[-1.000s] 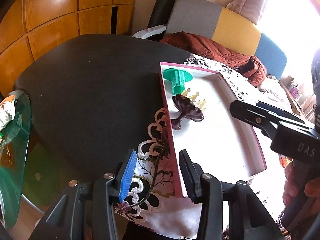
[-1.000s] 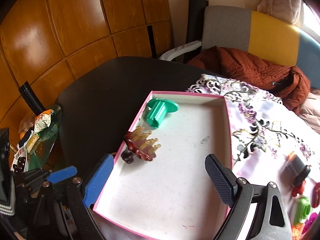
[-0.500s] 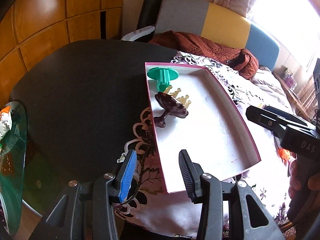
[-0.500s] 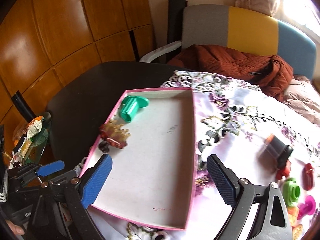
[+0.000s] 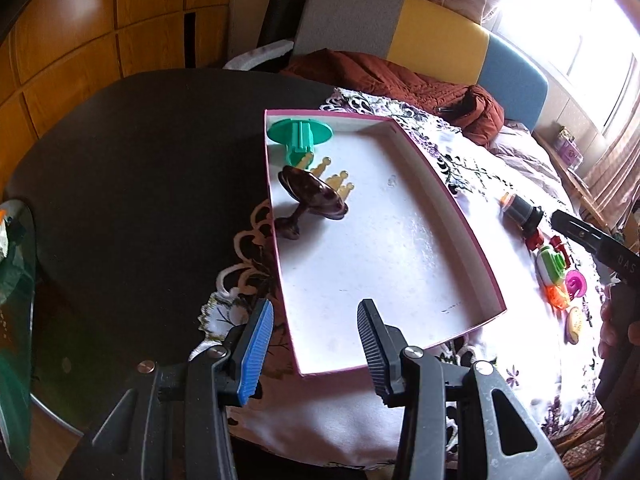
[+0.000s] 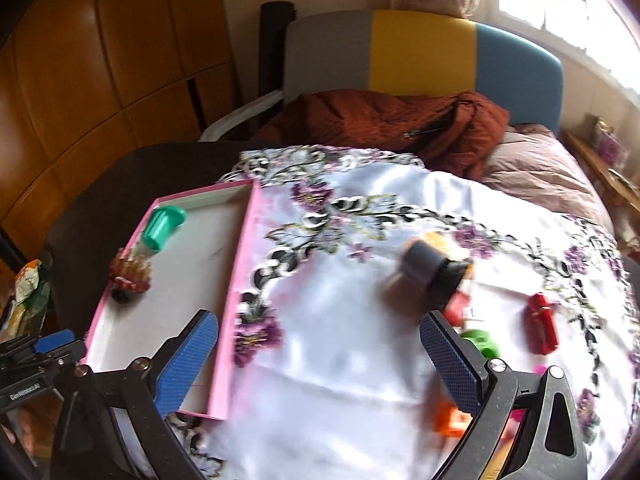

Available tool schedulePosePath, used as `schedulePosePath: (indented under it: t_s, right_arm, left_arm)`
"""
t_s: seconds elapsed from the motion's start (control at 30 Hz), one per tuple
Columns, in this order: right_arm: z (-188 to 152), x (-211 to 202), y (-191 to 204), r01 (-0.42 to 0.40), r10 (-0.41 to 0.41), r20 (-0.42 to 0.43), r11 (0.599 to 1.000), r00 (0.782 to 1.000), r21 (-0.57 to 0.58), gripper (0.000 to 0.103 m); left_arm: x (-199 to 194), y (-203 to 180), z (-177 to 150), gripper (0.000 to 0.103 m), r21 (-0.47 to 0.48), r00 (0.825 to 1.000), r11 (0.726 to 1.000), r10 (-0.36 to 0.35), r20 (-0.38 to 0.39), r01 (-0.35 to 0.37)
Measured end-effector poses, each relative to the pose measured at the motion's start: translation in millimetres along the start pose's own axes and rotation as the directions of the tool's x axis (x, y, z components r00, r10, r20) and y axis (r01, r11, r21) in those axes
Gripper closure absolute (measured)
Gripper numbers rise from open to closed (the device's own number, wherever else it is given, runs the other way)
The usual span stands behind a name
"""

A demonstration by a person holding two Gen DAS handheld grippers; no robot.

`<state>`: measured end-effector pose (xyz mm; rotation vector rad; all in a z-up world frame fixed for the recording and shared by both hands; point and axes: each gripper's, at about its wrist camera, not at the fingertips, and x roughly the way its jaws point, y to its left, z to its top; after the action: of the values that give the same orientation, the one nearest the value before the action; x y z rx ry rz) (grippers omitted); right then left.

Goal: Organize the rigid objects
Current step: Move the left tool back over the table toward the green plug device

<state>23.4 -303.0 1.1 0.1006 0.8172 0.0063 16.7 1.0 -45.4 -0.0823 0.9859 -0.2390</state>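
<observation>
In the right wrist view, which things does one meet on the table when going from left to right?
Brown hair claw → green plastic piece → pink tray wall → dark cylinder → red item.

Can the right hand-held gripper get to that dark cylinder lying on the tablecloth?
Probably yes. The right hand-held gripper is open and holds nothing, and the dark cylinder lies ahead of it on the tablecloth, with only bare cloth between.

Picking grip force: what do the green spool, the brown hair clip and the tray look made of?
Green spool: matte moulded plastic, going by its uniform colour. Hair clip: glossy, partly translucent plastic with amber teeth. Tray: probably cardboard, with thin pink walls and a matte white floor.
</observation>
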Motion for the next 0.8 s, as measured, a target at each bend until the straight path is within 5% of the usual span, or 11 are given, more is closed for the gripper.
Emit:
schedulePosePath:
  t_s: [0.27,0.47,0.57,0.8]
  right_arm:
    - [-8,-27,-114,0.173,-0.182,0.022,0.960,0.983,0.220,0.000]
    - [-40,-29,-191,0.282,-0.288,-0.062,0.832,0.956,0.479,0.000]
    - [-42,-31,-203,0.253,-0.268,-0.051,0.806,0.962,0.535,0.000]
    - [-42,-30,-197,0.261,-0.269,-0.061,0.814,0.961,0.519,0.000]
  left_arm:
    - [0,-26,6,0.059,0.057,0.994,0.993,-0.104,-0.022,0.105]
    - [9,-83,9,0.059,0.219,0.976,0.951,-0.203,-0.082,0.217]
    - [16,-113,9,0.059,0.265,0.964,0.928,-0.238,-0.120,0.262]
    - [34,-178,9,0.059,0.296,0.925,0.882,-0.313,-0.214,0.367]
